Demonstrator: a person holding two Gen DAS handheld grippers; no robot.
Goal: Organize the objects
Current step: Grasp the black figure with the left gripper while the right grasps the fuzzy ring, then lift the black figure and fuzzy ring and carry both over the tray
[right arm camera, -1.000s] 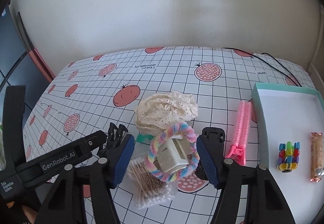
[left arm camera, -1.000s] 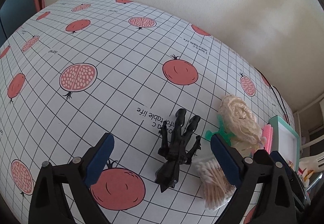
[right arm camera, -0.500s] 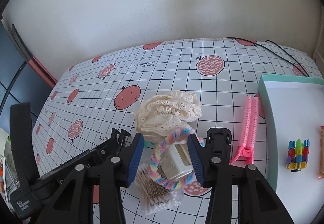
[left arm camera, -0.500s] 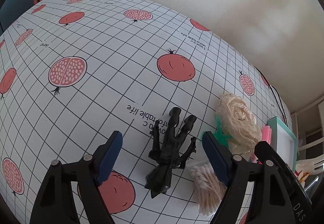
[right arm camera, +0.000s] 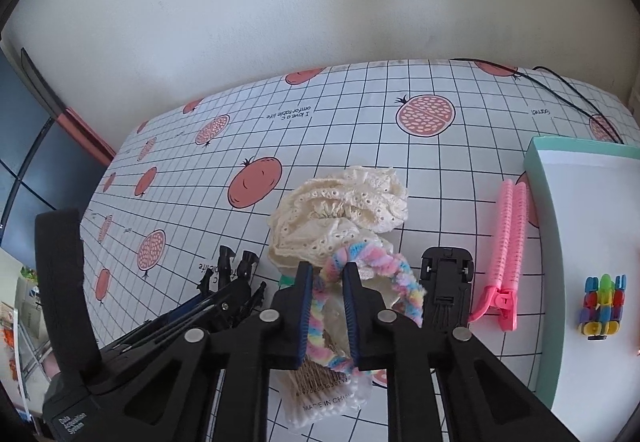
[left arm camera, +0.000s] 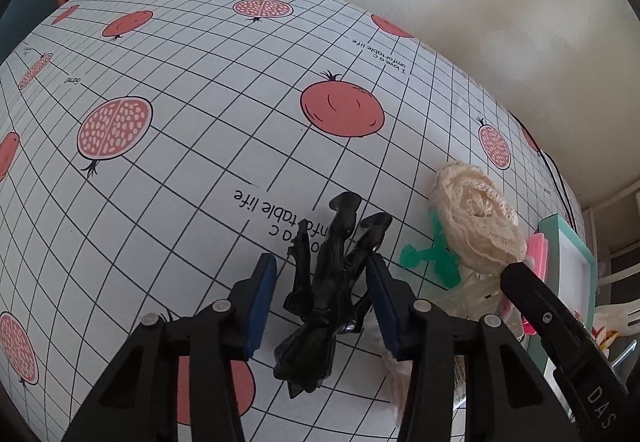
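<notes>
From the left wrist view, the left gripper pointed down at a black claw hair clip lying on the tablecloth. Its jaws were closing, with the clip between them. The pad on the 3 o'clock side seemed to touch the clip, while the pad on the 9 o'clock side stood a little apart, so I judged the grip was not yet finished. The clip looked like hard glossy plastic with curved teeth. At 2 o'clock from it lay a cream lace scrunchie, soft and ruffled, and a green plastic piece showed partly under it.

From the right wrist view, the right gripper was closing on a pastel rainbow hair loop, fuzzy and twisted. The pads pressed 1 strand of it. Below the loop lay a bag of cotton swabs. At 3 o'clock were a black phone stand and a ribbed pink hair clip.

Further to 3 o'clock stood the teal tray with only a colourful block toy visible in it. So the tidying was at an early stage, I think: most things were on the cloth.
</notes>
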